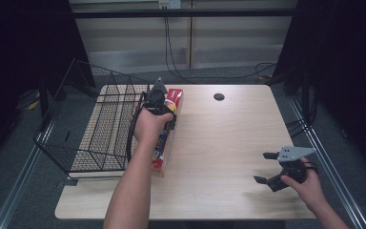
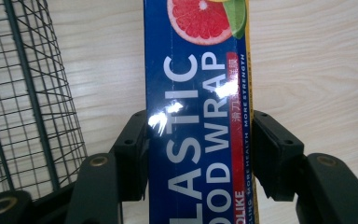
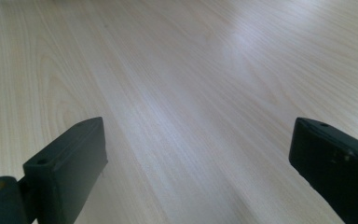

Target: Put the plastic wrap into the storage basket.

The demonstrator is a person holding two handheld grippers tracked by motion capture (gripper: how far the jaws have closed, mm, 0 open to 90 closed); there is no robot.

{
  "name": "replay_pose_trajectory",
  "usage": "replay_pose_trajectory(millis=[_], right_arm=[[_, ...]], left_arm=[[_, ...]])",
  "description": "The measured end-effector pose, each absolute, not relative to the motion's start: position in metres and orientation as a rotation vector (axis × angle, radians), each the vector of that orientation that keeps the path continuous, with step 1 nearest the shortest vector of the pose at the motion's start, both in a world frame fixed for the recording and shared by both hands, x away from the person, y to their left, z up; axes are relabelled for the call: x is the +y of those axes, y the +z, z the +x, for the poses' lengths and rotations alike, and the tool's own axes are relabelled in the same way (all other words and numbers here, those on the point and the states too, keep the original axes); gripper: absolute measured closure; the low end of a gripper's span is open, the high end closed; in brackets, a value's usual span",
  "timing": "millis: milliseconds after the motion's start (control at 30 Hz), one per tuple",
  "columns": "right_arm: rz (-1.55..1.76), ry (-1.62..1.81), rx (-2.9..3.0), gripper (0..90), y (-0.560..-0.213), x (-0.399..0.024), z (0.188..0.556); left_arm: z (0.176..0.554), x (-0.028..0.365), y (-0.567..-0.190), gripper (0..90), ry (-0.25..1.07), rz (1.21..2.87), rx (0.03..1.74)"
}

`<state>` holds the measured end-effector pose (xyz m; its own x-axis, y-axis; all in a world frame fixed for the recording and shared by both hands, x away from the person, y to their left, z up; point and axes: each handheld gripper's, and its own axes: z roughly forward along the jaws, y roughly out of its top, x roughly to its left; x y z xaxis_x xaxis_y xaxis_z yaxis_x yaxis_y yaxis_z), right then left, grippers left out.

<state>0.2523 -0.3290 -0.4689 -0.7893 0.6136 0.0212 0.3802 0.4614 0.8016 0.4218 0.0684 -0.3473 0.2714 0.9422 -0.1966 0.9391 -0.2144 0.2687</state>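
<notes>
Starting on the left, a black wire basket (image 1: 95, 129) is sitting along the left edge of the wooden table (image 1: 219, 143), with its near side sticking out past the table edge a bit. Right beside it, the left gripper (image 1: 164, 112) is clamping a long blue plastic wrap box (image 1: 167, 129); in the left gripper view you can see both black jaws pressing flat against the two long sides of the plastic wrap box (image 2: 196, 121), with a grapefruit picture near its far end and white lettering running down it. The box is lying lengthwise, pointing away from the person, just to the right of the basket (image 2: 23, 93). Can't really tell from these shots whether it's resting on the table or is lifted off it.

Moving right, there's a small dark round hole (image 1: 218, 97) near the far edge of the table.

Over at the near right corner, the right gripper (image 1: 266, 168) is hanging out with its jaws spread wide and nothing between them. The right gripper view is just showing bare wood grain (image 3: 182, 93) between those two jaws.
</notes>
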Motion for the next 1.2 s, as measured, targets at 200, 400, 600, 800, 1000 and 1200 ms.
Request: replay_pose_trajectory(millis=[200, 400, 600, 800, 1000, 1200], right_arm=[[0.856, 1.247, 2.442, 3.5, -0.469, -0.329, 0.252], [0.856, 1.249, 2.44, 3.5, -0.469, -0.329, 0.252], [0.854, 1.249, 2.441, 3.5, -0.469, -0.33, 0.252], [0.853, 1.246, 2.441, 3.5, -0.469, -0.329, 0.253], [0.849, 1.244, 2.444, 3.5, -0.469, -0.33, 0.253], [0.853, 1.246, 2.44, 3.5, -0.469, -0.33, 0.252]], left_arm=[[0.423, 0.076, -0.337, 44.9, 0.019, 2.196, 1.729], [0.422, 0.081, -0.328, 44.8, 0.03, 2.192, 1.739], [0.422, 0.085, -0.32, 44.7, 0.039, 2.192, 1.747], [0.421, 0.091, -0.312, 44.7, 0.043, 2.187, 1.752], [0.421, 0.095, -0.308, 44.7, 0.044, 2.191, 1.762], [0.421, 0.101, -0.302, 44.8, 0.044, 2.189, 1.77]])
